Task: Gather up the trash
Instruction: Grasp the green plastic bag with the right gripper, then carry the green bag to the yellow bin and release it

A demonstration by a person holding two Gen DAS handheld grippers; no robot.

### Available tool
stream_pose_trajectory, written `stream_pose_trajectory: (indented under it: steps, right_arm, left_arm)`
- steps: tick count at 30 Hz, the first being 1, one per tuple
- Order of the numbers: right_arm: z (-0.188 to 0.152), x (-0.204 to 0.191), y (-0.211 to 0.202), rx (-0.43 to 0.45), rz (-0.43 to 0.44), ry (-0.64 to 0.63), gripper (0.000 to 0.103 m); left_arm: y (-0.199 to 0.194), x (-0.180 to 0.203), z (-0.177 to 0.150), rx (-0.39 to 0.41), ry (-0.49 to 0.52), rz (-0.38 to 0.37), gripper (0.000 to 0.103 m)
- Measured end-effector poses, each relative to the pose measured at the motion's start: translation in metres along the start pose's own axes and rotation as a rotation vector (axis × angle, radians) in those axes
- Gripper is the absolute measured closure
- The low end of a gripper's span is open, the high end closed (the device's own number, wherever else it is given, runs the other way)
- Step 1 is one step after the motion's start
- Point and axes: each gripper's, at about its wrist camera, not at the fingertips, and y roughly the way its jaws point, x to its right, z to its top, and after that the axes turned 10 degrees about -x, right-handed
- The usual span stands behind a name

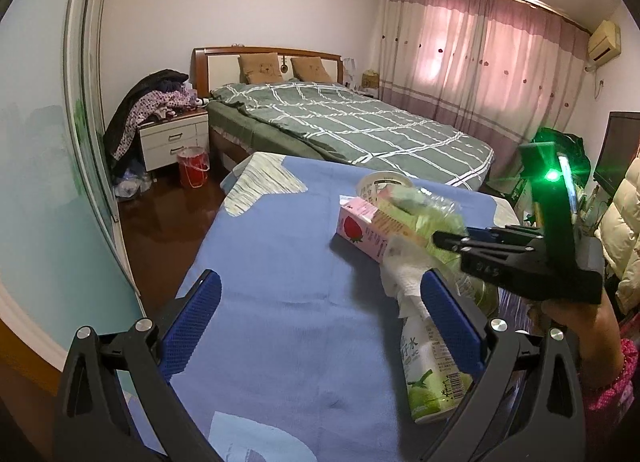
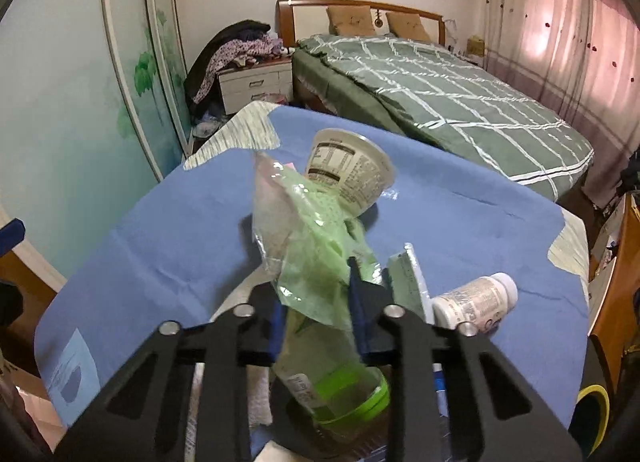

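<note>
While the right hand-held gripper [image 2: 316, 294] pinches a crumpled green wrapper [image 2: 316, 238] between nearly closed pads, the wrapper's long axis runs straight ahead along the fingers, rising away from them towards the paper cup [image 2: 348, 169] lying on its side on the blue-covered worktop [image 2: 160, 229]. Below it sits a green-lidded clear bottle [image 2: 336, 382], with a white pill bottle [image 2: 476, 302] just to the right. The left hand-held gripper [image 1: 320, 326] hangs wide open and empty over bare cloth, a juice bottle [image 1: 428, 374] just beyond its right finger and the pink carton [image 1: 360, 232] further ahead. For that trash, I judge the left nearer.
</note>
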Motion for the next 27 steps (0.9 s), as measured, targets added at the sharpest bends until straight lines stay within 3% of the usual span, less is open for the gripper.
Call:
stream_pose_trajectory:
  steps: [6,16,21,27]
  right_arm:
    - [-0.004,0.01,-0.022,0.088,0.001,0.028,0.096]
    - [-0.011,0.044,-0.076,0.232,-0.009,0.127,0.097]
    - [-0.036,0.068,-0.103,0.292,-0.025,0.207,0.097]
    - [-0.092,0.106,-0.129,0.33,-0.118,0.349,0.097]
  left_arm:
    - [0.007,0.006,-0.002,-0.011,0.006,-0.008,0.005]
    - [0.004,0.022,-0.005,-0.006,0.036,-0.023,0.005]
    - [0.007,0.028,-0.008,-0.017,0.053,-0.041,0.005]
    - [0.014,0.045,-0.012,-0.042,0.088,-0.063,0.005]
